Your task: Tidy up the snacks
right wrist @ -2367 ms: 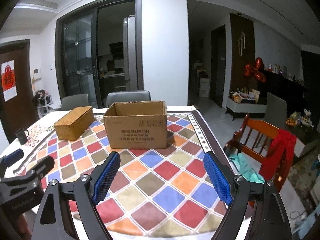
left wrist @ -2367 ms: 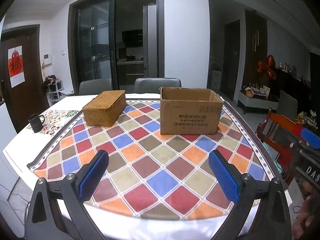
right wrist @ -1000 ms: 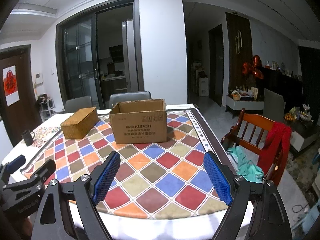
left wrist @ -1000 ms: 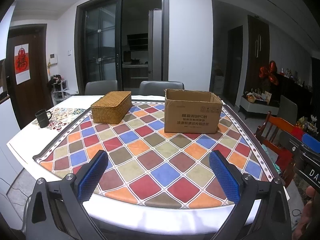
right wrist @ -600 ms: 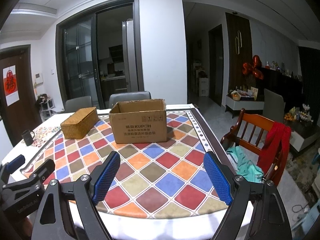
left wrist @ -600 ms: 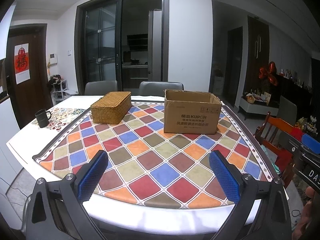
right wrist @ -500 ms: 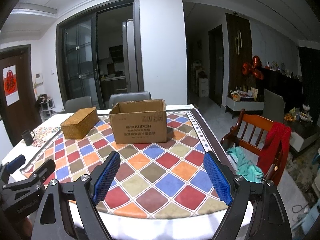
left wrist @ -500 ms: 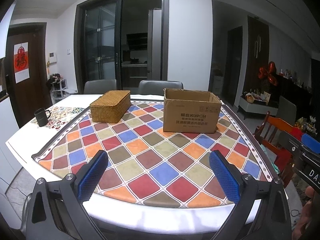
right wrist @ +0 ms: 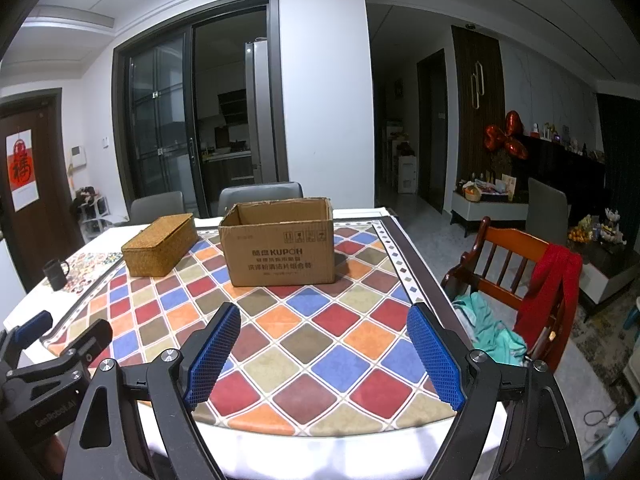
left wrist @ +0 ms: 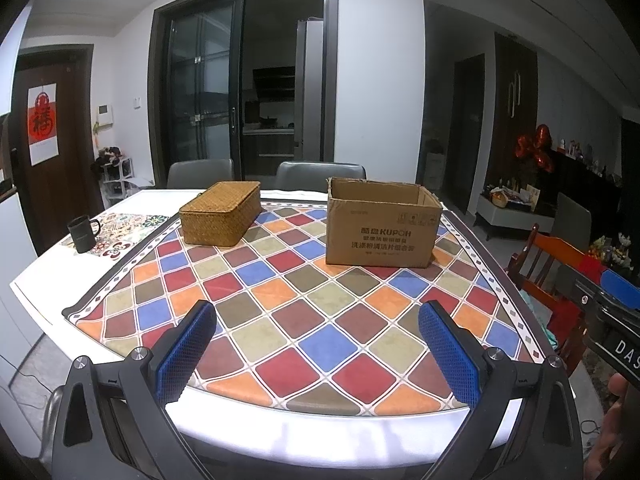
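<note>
Cardboard box (right wrist: 280, 250) reads "KUPOH"; far door poster (left wrist: 41, 122) red.

1 cardboard box (left wrist: 382, 228), 1 wicker basket (left wrist: 220, 214), 1 mug (left wrist: 82, 234), 2 grey chairs (left wrist: 320, 174).

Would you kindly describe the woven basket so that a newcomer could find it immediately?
Start at the table with the chequered cloth. Two containers stand at its far end, apart from each other. The woven basket is the low, golden-brown wicker one with a closed lid, left of the taller open cardboard box.
</note>
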`<state>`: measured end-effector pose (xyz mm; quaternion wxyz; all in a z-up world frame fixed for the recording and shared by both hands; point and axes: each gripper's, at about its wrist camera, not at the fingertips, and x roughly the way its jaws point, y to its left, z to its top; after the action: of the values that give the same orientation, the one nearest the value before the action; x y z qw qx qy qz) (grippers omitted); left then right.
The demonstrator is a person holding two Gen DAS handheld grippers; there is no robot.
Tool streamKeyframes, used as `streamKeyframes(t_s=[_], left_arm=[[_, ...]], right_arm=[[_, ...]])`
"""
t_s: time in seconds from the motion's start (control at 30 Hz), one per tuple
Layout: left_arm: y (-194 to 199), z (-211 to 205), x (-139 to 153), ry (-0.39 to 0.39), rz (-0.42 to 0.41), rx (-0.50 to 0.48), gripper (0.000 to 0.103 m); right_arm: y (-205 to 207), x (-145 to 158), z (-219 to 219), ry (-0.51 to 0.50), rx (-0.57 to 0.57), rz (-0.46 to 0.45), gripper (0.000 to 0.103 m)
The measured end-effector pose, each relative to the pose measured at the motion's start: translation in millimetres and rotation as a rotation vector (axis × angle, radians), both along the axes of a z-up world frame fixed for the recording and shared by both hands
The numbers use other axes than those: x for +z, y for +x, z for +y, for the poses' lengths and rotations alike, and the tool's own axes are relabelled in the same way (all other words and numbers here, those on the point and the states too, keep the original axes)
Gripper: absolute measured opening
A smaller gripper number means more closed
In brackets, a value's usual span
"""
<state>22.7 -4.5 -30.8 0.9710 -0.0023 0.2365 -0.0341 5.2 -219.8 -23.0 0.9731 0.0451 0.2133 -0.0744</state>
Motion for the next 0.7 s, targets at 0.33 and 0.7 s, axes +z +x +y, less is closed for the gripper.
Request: streamKeyframes(t_s=[0.33,0.7], left_arm=[[-0.9,-0.4,-0.4,0.004,0.002,-0.002,0.103],[0.0,-0.1,-1.0,0.009,-0.001,-0.007,0.103]], right_arm=[[-1.0,-2.9,0.7,0.001,0.004,-0.002,0.086],[-2.7,-5.6,0.1,0.007,0.004,0.003,0.086]])
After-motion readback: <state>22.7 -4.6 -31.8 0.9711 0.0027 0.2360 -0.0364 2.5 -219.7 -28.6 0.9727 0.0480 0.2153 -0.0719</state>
